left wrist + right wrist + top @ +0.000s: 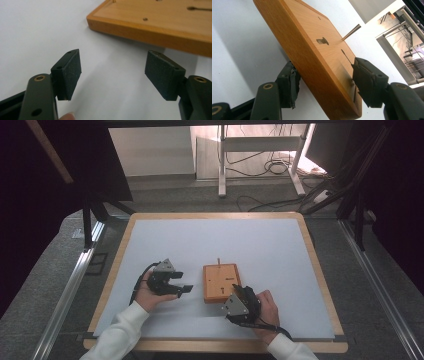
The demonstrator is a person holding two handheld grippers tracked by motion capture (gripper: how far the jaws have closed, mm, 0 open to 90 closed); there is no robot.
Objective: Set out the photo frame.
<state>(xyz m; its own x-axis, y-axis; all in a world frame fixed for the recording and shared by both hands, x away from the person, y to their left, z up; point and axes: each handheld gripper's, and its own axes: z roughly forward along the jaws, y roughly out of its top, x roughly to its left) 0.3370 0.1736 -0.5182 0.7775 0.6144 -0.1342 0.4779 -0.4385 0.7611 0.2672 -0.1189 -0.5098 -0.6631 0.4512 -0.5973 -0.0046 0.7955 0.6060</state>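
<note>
Clamped across the near corner of the wooden board (322,65) by the right hand-held gripper (324,82), with the left hand-held gripper (112,72) wide open and empty just beside its left edge; risked slipping off the shallow corner bite and bending the thin upright peg (218,262).

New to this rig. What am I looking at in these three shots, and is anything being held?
No robot arm here: a person holds a handheld two-jaw gripper in each hand. The high view looks down on the table, covered by a white sheet. The other two pictures come from cameras riding on each gripper, looking along its black jaws.

On the sheet lies a wooden board with a thin peg standing near its far edge.

The right gripper straddles the board's near corner, one pad under it and one on top, so it looks clamped on. The left gripper is beside the board, jaws wide open with nothing between them.
</note>
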